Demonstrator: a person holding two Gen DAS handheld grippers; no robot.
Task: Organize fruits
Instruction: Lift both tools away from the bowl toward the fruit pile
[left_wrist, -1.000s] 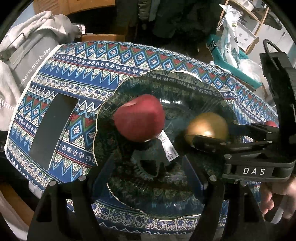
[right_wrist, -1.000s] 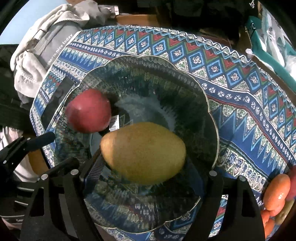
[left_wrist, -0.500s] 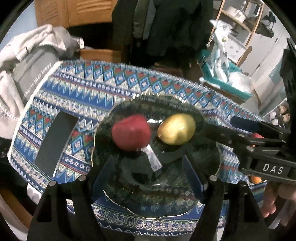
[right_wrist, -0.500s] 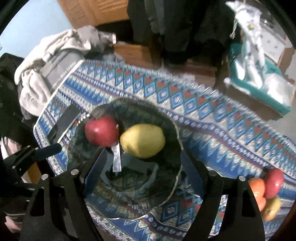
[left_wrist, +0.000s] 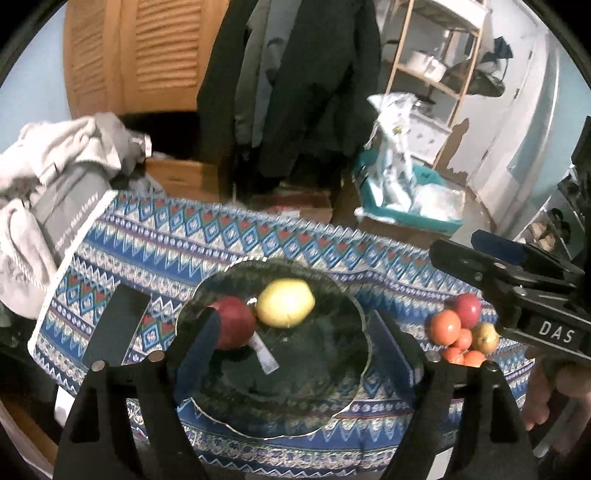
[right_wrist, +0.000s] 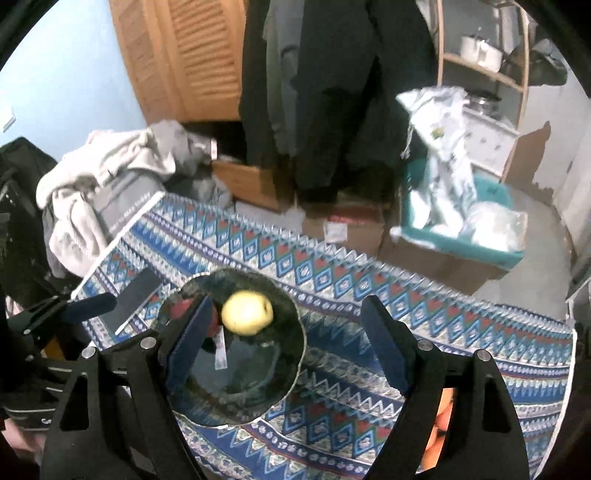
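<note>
Two fruits, a red apple (left_wrist: 234, 322) and a yellow fruit (left_wrist: 285, 302), are found placed on the plate (left_wrist: 343, 376), while a pile of fruit (left_wrist: 463, 332) near the table's right edge remains unsorted, both the left gripper (left_wrist: 291, 354) and right gripper (right_wrist: 286, 343) being spread apart and empty.

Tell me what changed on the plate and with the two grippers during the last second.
The right gripper let go of the yellow fruit onto the plate, opened, and pulled up and back. The left gripper also drew back, open and empty. The red apple stayed on the plate, and the fruit pile stayed on the tablecloth.
</note>
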